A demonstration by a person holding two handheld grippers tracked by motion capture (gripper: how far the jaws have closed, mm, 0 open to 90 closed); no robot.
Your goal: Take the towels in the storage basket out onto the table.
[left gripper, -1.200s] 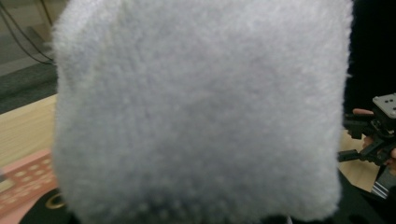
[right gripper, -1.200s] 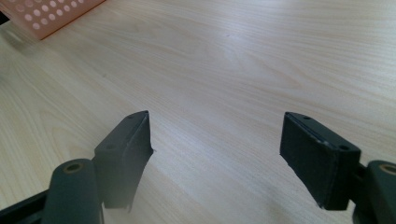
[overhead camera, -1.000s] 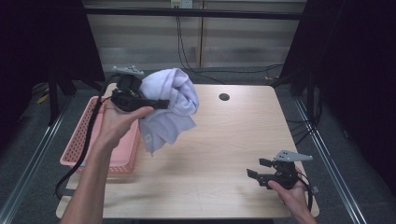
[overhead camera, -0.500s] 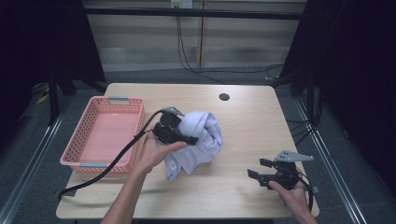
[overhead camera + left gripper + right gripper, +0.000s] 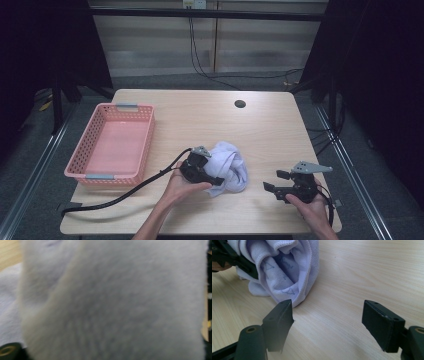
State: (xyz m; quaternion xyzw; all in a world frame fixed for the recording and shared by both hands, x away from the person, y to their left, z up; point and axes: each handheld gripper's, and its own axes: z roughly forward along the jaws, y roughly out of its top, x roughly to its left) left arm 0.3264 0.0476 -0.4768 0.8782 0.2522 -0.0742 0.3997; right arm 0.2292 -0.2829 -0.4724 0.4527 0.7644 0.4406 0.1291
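1. Bench (image 5: 280, 135): pale wood, round hole near the far edge, dark floor all around.
2. Pink basket (image 5: 145, 131): standing at the left side of the bench, long side running near to far, grey handles at both ends.
3. White towel (image 5: 231, 167): bunched in a heap on the bench around the middle, slightly toward the near edge, well right of the basket and apart from it. Seen from the right claw's camera (image 5: 287, 267) as rolled folds with a stitched hem, resting on the wood. Pressed right against the left claw's camera (image 5: 112, 302) as blurred fluffy cloth.
4. Left claw (image 5: 216, 180): held by the left hand (image 5: 180, 187), touching the left side of the towel heap, black cable trailing off toward the near left. Jaws just been opening; towel at them, own jaws hidden behind cloth, so grip on the fabric impossible to tell.
5. Right claw (image 5: 272, 186): held by the right hand (image 5: 310, 207) near the near right corner, pointing left toward the towel, close to it but not touching. Jaws wide apart (image 5: 327, 322), bare wood between them.
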